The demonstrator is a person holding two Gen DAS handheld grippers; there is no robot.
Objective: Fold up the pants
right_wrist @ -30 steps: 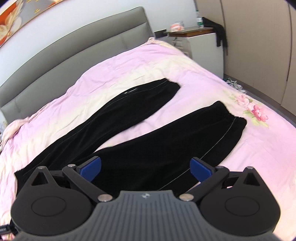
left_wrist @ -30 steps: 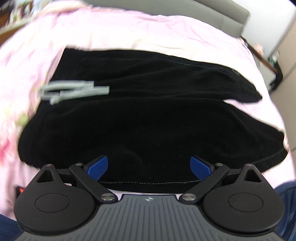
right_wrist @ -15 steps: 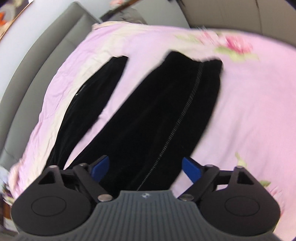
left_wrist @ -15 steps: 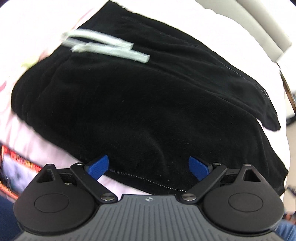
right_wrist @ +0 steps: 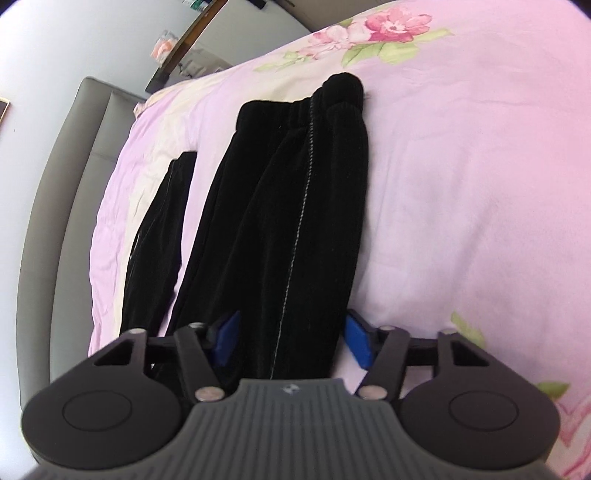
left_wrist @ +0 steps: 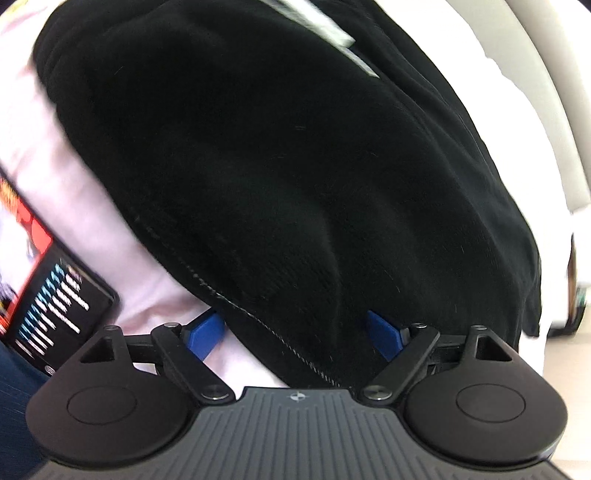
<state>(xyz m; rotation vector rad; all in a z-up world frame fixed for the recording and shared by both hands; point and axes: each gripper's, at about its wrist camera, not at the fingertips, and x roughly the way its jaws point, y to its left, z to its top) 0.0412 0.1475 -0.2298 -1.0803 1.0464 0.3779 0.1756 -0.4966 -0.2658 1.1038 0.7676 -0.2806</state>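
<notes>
Black velvet pants (right_wrist: 280, 206) lie spread on a pink bedsheet (right_wrist: 461, 184), both legs stretched away from me, with a thin pale side seam on the near leg. In the left wrist view the waist end of the pants (left_wrist: 288, 155) fills the frame, with a white drawstring (left_wrist: 332, 33) at the top. My left gripper (left_wrist: 295, 332) is open, its blue pads straddling the stitched side edge of the pants. My right gripper (right_wrist: 291, 338) is open, its pads on either side of the near leg, low over it.
A grey upholstered headboard (right_wrist: 70, 184) runs along the far side of the bed. A nightstand (right_wrist: 192, 55) stands beyond the bed corner. A black and red printed box (left_wrist: 48, 288) lies at the bed edge by my left gripper. Floral print (right_wrist: 384, 29) marks the sheet.
Both grippers have dropped closer to the pants and rolled. The left one now straddles the side edge near the waist; the right one has closed in over the near leg, jaws slightly narrower.
</notes>
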